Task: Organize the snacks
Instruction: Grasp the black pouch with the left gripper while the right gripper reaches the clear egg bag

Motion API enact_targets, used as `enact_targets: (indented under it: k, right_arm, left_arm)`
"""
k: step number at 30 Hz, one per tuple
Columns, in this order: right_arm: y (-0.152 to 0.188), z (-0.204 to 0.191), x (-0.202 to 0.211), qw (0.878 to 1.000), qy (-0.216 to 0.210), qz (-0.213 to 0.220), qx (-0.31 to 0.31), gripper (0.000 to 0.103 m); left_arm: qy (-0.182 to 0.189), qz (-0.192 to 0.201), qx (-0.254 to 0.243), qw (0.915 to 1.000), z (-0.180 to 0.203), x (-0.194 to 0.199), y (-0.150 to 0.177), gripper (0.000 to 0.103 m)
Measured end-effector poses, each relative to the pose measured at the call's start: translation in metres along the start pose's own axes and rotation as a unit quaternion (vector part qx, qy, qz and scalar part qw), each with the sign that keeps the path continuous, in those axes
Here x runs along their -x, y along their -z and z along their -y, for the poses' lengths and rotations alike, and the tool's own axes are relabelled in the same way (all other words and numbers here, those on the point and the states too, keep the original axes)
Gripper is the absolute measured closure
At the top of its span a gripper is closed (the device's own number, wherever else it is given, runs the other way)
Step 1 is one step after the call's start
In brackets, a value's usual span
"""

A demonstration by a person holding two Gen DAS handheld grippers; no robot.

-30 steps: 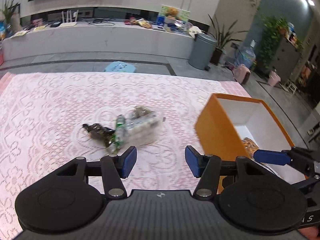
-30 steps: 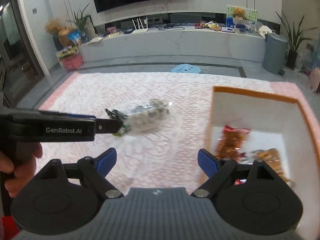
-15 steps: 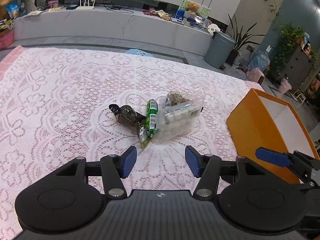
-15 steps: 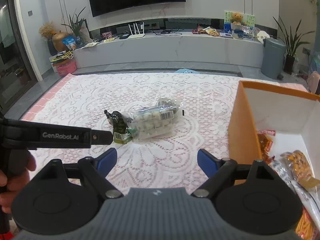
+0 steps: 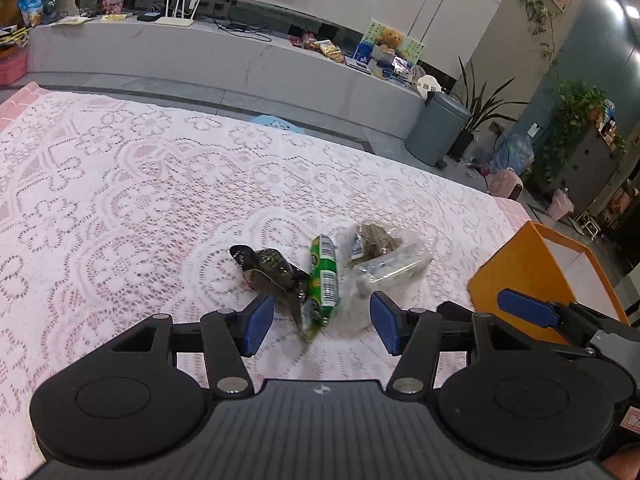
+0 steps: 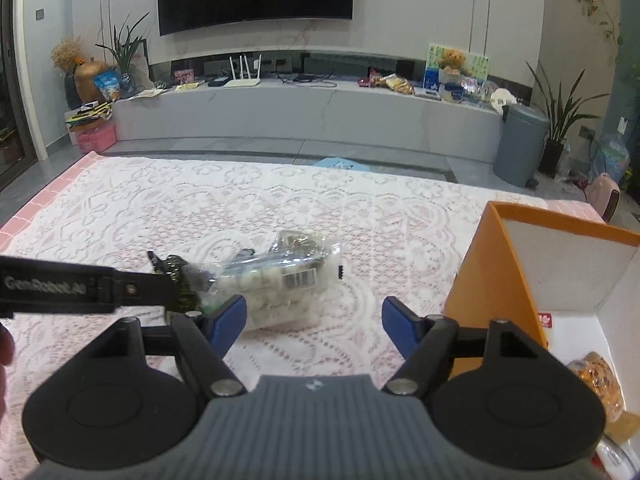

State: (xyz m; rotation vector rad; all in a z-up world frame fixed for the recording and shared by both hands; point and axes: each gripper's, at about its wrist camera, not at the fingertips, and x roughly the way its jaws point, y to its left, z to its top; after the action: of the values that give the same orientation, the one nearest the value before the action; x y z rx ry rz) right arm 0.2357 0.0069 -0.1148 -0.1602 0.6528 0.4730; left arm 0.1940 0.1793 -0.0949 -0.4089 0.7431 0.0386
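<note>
Three snack packets lay clustered near the middle of the pink lace tablecloth (image 5: 120, 184): one dark crinkled foil wrapper (image 5: 266, 266), one green printed foil packet (image 5: 325, 280) and one clear plastic bag of pale sweets (image 6: 280, 284). One orange cardboard box (image 6: 496, 264) stood at the right edge, with at least two snacks visible inside.

"GenRobot.AI", white and blurred, on the black finger of the left gripper (image 6: 86, 289) at 9 o'clock in the right wrist view. Barcode label on the clear snack bag (image 6: 280, 280), digits unreadable. Barcode on the green packet (image 5: 325, 276), print too small. Nothing else legible.
</note>
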Motion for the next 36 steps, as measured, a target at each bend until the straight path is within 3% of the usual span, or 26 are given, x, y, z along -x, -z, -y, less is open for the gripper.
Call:
enact_targets:
  k: [8,14,19,22,28,31,36]
  right_arm:
    - [0.007,0.008,-0.020,1.000,-0.014,-0.004,-0.027,0.030]
    - [0.004,0.008,-0.021,0.998,-0.008,0.001,-0.068,0.030]
    - [0.004,0.012,-0.018,0.996,-0.008,0.003,-0.085,0.029]
    - [-0.002,0.015,-0.017,0.994,-0.018,0.005,-0.111,0.022]
    - [-0.019,0.025,-0.028,0.984,-0.027,-0.007,-0.178,0.021]
    - [-0.024,0.026,-0.044,0.976,-0.027,-0.024,-0.216,0.020]
    - [-0.026,0.020,-0.066,0.972,-0.041,-0.048,-0.227,0.020]
  left_arm:
    - [-0.007,0.013,0.029,0.9995,-0.014,-0.018,0.001,0.037]
    - [-0.035,0.009,0.093,0.9950,-0.029,-0.032,-0.010,0.038]
    - [-0.045,0.010,0.109,0.9930,-0.032,-0.048,-0.014,0.038]
    - [-0.042,0.010,0.124,0.9914,-0.031,-0.057,-0.016,0.041]
    - [-0.057,-0.012,0.107,0.9926,-0.029,-0.060,-0.010,0.063]
    - [-0.051,-0.009,0.086,0.9949,-0.029,-0.056,-0.008,0.064]
    - [-0.051,-0.005,0.044,0.9977,-0.023,-0.053,-0.005,0.064]
